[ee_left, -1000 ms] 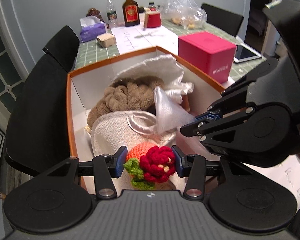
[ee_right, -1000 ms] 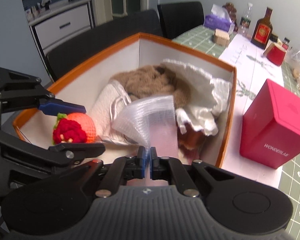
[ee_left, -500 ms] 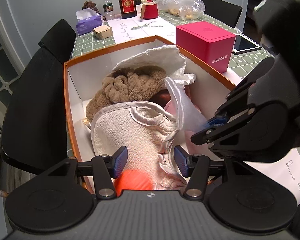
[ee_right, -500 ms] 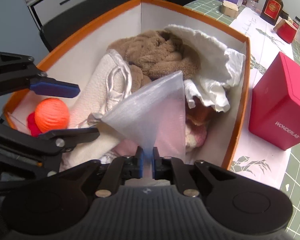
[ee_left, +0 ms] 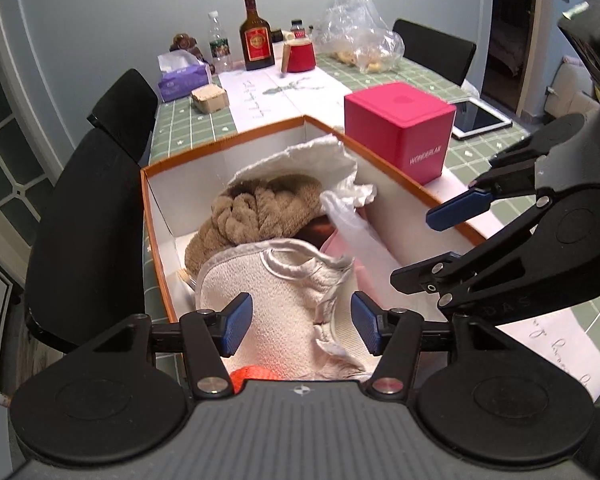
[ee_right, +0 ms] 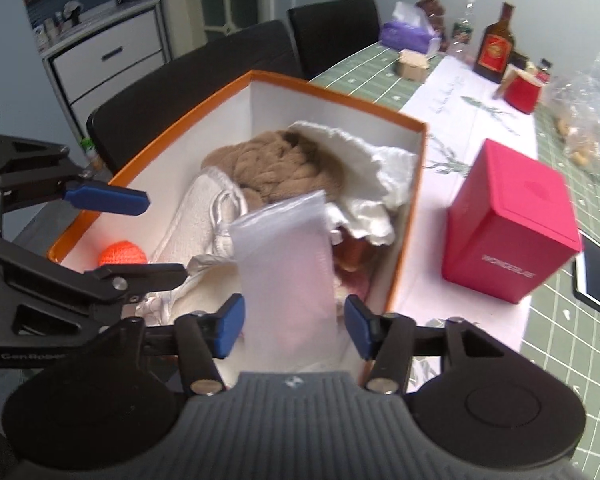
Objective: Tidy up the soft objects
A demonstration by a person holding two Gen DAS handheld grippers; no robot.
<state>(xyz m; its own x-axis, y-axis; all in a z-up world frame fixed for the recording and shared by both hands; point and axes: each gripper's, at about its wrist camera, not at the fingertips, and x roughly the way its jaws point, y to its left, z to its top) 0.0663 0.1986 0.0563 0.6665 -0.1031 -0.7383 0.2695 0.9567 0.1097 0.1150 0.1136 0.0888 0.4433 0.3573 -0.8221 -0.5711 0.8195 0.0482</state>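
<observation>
Now: right tongs just opened, clear bag released into orange-rimmed box; left tongs parted, empty, crocheted ball dropped; both items stowed

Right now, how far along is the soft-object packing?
Done: brown towel, cream cloth and orange crochet ball lie inside the orange box. In hand: nothing; right gripper has just opened off the plastic pouch, left gripper open. Left: none visible outside.

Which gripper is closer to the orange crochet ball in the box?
Left. The left gripper hangs open right above the orange crochet ball; the right gripper is open over the clear plastic bag, further along the box.
</observation>
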